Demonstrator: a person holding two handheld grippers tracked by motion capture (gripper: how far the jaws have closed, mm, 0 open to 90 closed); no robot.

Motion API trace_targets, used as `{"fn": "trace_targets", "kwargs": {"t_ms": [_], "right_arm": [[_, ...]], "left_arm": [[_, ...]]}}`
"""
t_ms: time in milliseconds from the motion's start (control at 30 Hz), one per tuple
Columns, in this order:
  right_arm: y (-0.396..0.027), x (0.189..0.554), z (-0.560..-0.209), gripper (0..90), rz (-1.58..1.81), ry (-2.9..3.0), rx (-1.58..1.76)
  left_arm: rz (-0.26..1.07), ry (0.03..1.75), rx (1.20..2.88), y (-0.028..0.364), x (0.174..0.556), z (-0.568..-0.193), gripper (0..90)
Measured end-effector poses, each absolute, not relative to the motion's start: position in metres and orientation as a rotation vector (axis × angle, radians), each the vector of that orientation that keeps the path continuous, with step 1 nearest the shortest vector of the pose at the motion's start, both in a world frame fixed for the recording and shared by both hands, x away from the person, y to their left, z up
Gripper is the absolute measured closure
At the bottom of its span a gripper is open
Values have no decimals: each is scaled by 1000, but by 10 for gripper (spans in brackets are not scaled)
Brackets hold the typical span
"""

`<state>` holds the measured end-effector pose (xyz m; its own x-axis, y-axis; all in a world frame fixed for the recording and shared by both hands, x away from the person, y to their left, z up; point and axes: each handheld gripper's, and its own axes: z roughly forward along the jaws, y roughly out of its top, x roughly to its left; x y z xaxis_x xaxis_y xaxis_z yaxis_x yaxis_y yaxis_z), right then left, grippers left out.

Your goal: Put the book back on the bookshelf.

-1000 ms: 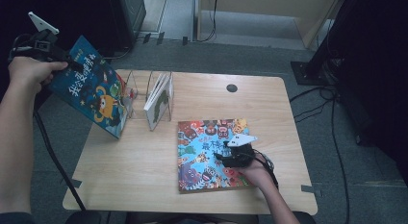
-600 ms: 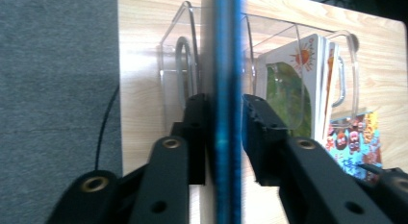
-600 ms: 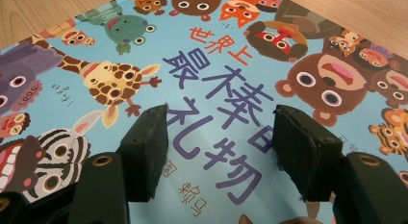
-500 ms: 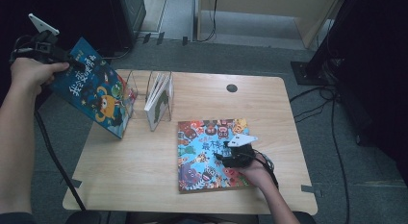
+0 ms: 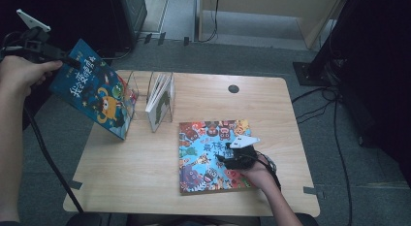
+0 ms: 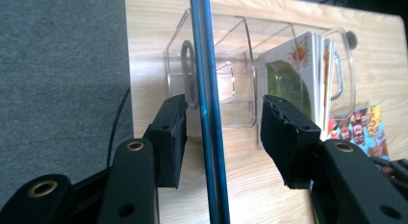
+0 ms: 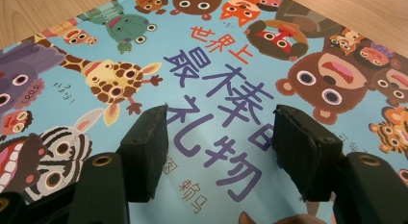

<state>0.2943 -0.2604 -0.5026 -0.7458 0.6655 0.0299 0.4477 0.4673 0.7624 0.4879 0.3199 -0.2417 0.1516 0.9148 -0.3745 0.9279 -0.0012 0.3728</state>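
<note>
left gripper (image 6: 219, 132) opening, blue book (image 5: 92, 95) between fingers

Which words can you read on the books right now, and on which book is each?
"世界上" in orange, on the flat animal book.
"最棒的礼物" in purple, same cover, partly hidden behind the right claw.
White title on the blue book at the left claw: too blurred.
Book in the clear rack: no readable text.

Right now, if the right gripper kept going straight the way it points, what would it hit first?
The right gripper points down at the animal picture book lying flat on the table, so it would likely meet that cover first, jaws apart.
</note>
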Motion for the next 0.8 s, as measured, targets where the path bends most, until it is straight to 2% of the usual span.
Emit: {"fn": "trace_targets", "kwargs": {"t_ms": [100, 400, 567, 800], "right_arm": [[-260, 294, -503, 378, 1150, 2447, 952], [-262, 295, -502, 378, 1163, 2455, 953], [-265, 296, -501, 412, 1182, 2465, 965], [-268, 298, -500, 428, 1208, 2448, 979]], "left_arm": [[-46, 1755, 1887, 327, 483, -234, 520], [40, 1708, 1865, 334, 457, -194, 523], [92, 1679, 1900, 320, 444, -185, 524], [89, 1622, 1943, 290, 434, -197, 529]]}}
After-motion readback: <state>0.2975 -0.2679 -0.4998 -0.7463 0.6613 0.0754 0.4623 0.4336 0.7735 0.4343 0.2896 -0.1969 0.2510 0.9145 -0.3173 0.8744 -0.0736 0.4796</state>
